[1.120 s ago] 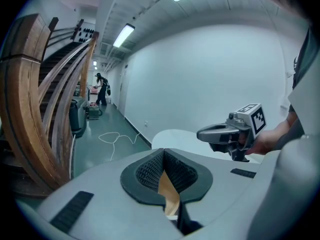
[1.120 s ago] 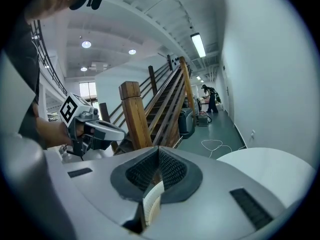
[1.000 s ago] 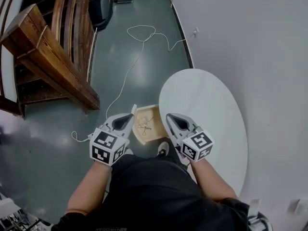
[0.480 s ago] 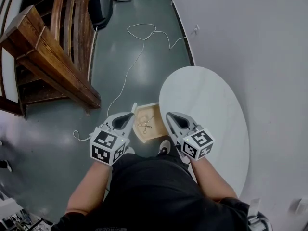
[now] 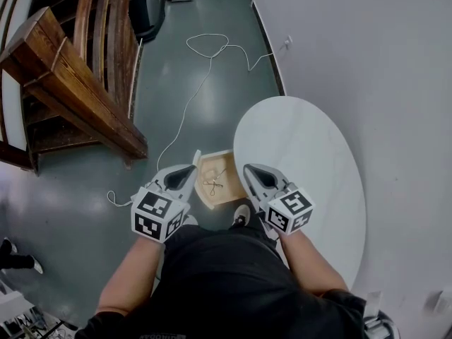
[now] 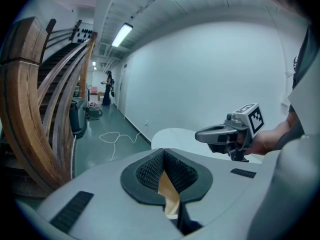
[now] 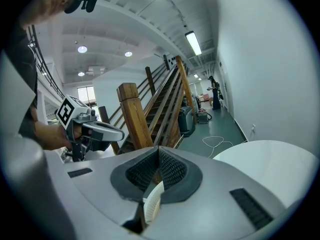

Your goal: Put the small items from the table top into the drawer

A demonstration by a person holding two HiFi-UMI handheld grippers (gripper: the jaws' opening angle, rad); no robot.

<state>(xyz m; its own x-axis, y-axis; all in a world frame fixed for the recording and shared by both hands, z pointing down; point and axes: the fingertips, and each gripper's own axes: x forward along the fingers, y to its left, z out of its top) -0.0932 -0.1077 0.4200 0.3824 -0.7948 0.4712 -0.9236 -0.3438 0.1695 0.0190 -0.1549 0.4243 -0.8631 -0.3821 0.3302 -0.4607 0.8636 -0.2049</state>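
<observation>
the person wears a black shirt [image 5: 219, 281] with short sleeves [image 5: 106, 323]. the left gripper [image 5: 189, 171] and the right gripper [image 5: 248, 169] are light grey and smooth, with black bumpy pads [image 6: 150, 171] in front. each has a white cube [image 5: 157, 214] with black square marks. one shoe [image 5: 240, 219] is black and white.

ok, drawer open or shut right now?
Open: the drawer sticks out from under the white table, its wooden inside and small items visible.
</observation>
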